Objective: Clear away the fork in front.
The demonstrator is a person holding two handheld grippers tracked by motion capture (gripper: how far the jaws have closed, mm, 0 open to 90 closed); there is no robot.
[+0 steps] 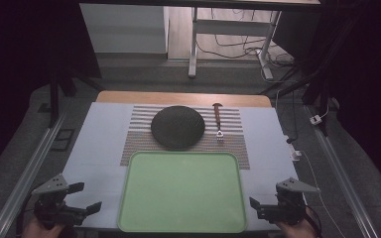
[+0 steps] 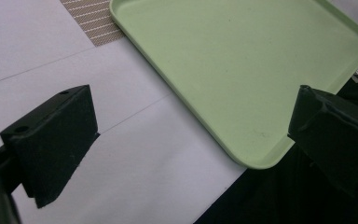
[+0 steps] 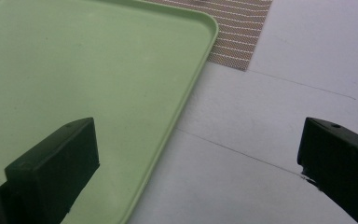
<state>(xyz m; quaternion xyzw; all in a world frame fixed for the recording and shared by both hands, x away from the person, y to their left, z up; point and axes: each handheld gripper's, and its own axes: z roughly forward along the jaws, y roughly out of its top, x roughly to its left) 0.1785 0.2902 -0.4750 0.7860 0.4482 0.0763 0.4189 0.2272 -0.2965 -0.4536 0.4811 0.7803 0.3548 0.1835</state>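
Observation:
A light green tray (image 1: pixel 181 225) lies at the near middle of the table, with nothing on it. Behind it a dark round plate (image 1: pixel 177 127) rests on a striped placemat (image 1: pixel 141 144), and a fork (image 1: pixel 219 124) with a brown handle lies to the plate's right. My left gripper (image 1: pixel 85 197) hovers open off the tray's near left corner (image 2: pixel 261 161), nothing between its jaws. My right gripper (image 1: pixel 256 208) stands open by the tray's near right side (image 3: pixel 186 102), also holding nothing.
A white sheet (image 1: pixel 99 144) covers the wooden tabletop. Metal rails run along both sides of the table. A white desk frame (image 1: pixel 193 44) and cables stand on the floor beyond the far edge.

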